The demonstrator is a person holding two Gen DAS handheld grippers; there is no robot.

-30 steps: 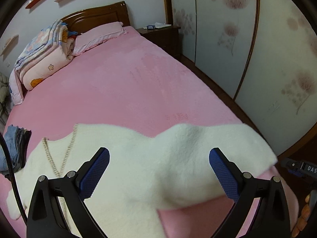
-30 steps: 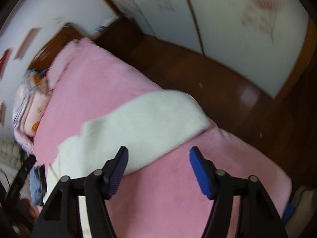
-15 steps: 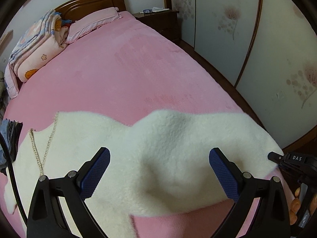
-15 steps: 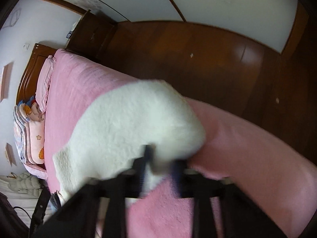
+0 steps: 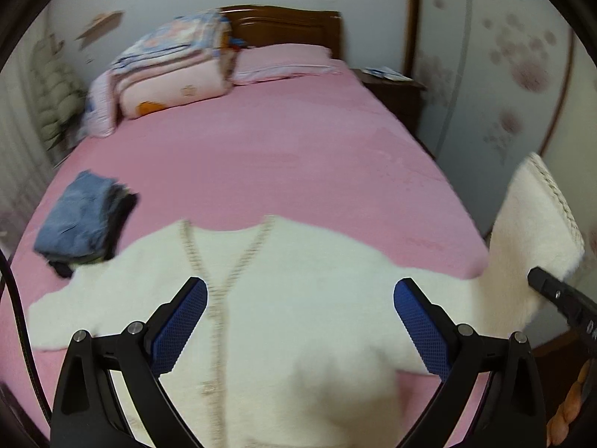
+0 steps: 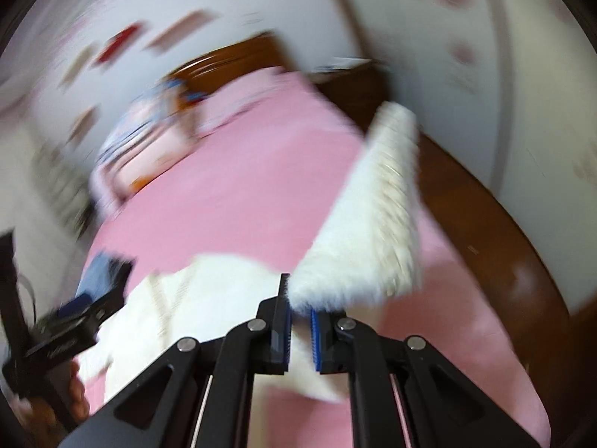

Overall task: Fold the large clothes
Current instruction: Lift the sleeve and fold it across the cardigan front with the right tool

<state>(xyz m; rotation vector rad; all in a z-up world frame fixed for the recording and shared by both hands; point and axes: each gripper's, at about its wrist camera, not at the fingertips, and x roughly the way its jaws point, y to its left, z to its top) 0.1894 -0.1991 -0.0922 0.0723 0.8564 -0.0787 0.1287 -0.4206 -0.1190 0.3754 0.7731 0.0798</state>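
Observation:
A white fluffy cardigan (image 5: 298, 298) with beaded trim lies spread on the pink bed (image 5: 261, 156). My left gripper (image 5: 300, 321) is open and empty, hovering over the cardigan's front. My right gripper (image 6: 299, 321) is shut on the cardigan's sleeve (image 6: 373, 231) and holds it lifted off the bed at the right edge. The lifted sleeve (image 5: 533, 231) also shows at the right of the left wrist view, with the right gripper's tip (image 5: 559, 295) below it.
Folded jeans (image 5: 82, 220) lie on the bed's left side. Stacked quilts (image 5: 168, 71) and a pink pillow (image 5: 283, 61) sit by the wooden headboard (image 5: 287, 26). A nightstand (image 5: 391, 89) and wardrobe doors (image 5: 503, 86) stand to the right, wooden floor (image 6: 503, 231) below.
My right gripper has shut on the sleeve end and lifted it up off the bed. My left gripper has swung left over the cardigan's front, still open.

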